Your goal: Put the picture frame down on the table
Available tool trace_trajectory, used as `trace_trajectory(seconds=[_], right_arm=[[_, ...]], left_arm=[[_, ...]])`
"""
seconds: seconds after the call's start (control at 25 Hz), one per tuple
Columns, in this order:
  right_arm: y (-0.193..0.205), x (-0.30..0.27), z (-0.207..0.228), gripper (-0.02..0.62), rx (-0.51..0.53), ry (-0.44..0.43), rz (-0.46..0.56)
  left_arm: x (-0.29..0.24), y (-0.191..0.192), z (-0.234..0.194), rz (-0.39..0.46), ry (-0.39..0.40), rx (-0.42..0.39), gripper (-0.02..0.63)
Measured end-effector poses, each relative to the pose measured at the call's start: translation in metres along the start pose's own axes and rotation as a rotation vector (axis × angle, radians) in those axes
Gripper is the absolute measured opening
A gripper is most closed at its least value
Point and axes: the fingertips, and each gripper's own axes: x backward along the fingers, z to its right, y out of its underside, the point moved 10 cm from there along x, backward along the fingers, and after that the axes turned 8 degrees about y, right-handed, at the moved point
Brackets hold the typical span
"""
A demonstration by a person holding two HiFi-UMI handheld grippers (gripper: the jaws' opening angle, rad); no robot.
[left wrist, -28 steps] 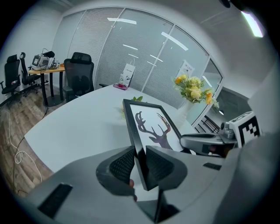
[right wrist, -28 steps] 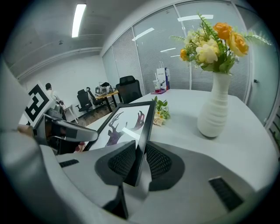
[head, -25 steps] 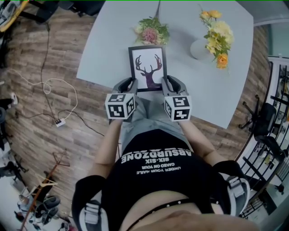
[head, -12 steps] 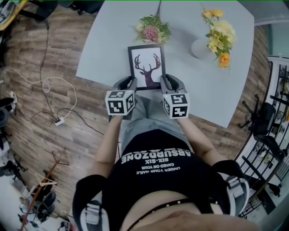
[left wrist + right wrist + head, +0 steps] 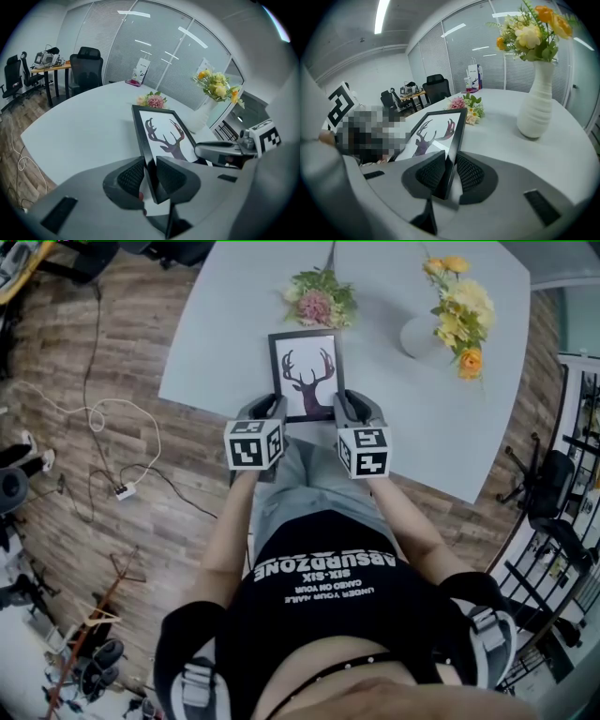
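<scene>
1. While the person stands at the near edge of the table, the left gripper (image 5: 270, 413) and the right gripper (image 5: 349, 412) reach forward and downward side by side. That makes two grippers, each carrying one marker cube.
2. The left gripper's ribbed pads are clenched on the left bar of the picture frame (image 5: 305, 376), close to its near corner. The right gripper's pads are clenched in the same way on the right bar.
3. There is one picture frame, with a black border and an antlered deer-head print facing up. It sits over the near part of the grey table (image 5: 234, 334), spanning the gap between the two grippers. Its far edge slopes down toward the tabletop, but no view shows whether that edge touches the surface.
4. Task state, as judged: the frame is over the table and low, but it is not yet set down, since both grips are on. What is left is to lay it flat, open both pairs of jaws and draw the grippers away.
5. Just past the frame's far edge, one pink bouquet (image 5: 319, 304) lies on the tabletop. Farther right stands one white vase (image 5: 417, 337) holding one bunch of yellow and orange flowers (image 5: 459, 310) — two bunches of flowers in all.
6. Farthest back — beyond the one table — at least two black office chairs (image 5: 86, 68) stand against the glass wall.
</scene>
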Motion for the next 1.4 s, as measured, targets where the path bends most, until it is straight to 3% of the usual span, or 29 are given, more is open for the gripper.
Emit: trace_trajectory(seconds=[1.4], right_arm=[[0.022,-0.036,0.000,0.089,-0.047,0.017,-0.085]], left_arm=[[-0.025,0.006,-0.018,-0.066,-0.022,0.007,0.091]])
